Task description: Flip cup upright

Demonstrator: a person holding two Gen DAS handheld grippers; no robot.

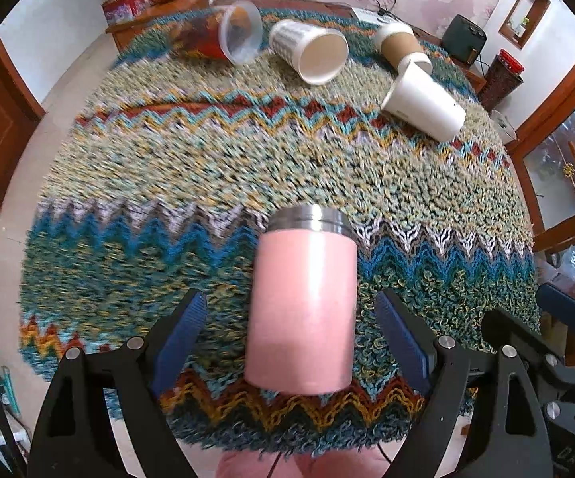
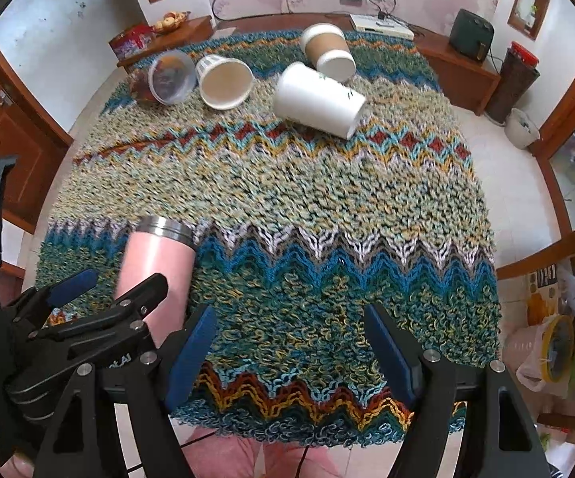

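A pink cup [image 1: 303, 310] with a steel rim [image 1: 307, 219] lies on its side on the woven rug, rim pointing away. My left gripper [image 1: 291, 330] is open, its blue pads on either side of the cup with gaps on both sides. The cup also shows in the right wrist view [image 2: 156, 275], with the left gripper [image 2: 100, 290] around it. My right gripper [image 2: 287, 342] is open and empty over the rug, to the right of the cup.
At the far side of the rug [image 1: 247, 159] lie a clear plastic cup [image 1: 231, 32], a white ribbed cup [image 1: 311, 53], a brown-sleeved paper cup [image 1: 401, 46] and a white paper cup [image 1: 422, 101], all on their sides. A wooden bench [image 2: 458, 63] stands behind.
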